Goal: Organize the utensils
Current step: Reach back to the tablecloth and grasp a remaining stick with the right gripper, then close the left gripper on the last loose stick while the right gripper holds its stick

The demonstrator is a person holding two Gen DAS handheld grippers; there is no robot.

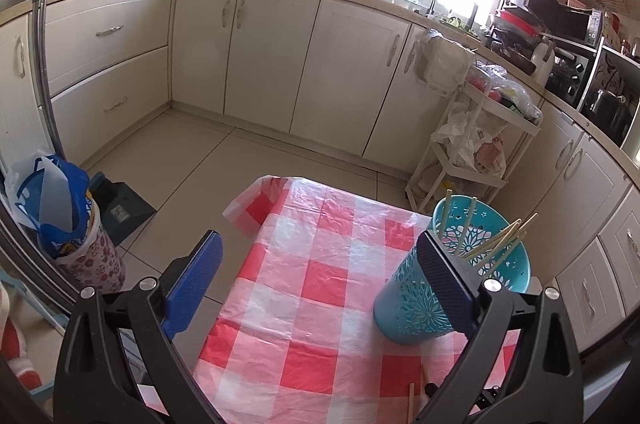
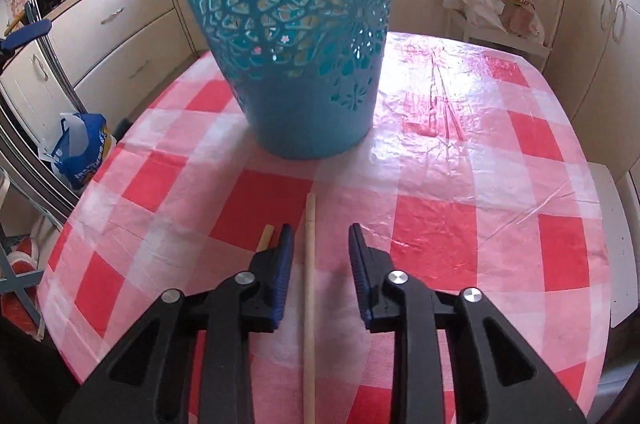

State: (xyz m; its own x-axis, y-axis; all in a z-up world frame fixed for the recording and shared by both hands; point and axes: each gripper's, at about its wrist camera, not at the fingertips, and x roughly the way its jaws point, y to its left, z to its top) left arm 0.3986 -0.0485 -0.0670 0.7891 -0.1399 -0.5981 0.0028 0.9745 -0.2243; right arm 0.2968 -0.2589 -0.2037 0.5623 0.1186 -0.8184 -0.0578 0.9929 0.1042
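A teal perforated holder stands on the red-and-white checked tablecloth, with several wooden chopsticks leaning in it. My left gripper is wide open and empty, above the table, its right finger in front of the holder. In the right wrist view the holder stands just ahead. My right gripper is open and low over the cloth, its jaws on either side of a loose chopstick lying on the table. A second chopstick tip shows behind the left finger.
Cream kitchen cabinets ring the room. A white trolley with plastic bags stands beyond the table's far right corner. A floral bin with a blue bag stands on the floor left of the table, next to a dark dustpan.
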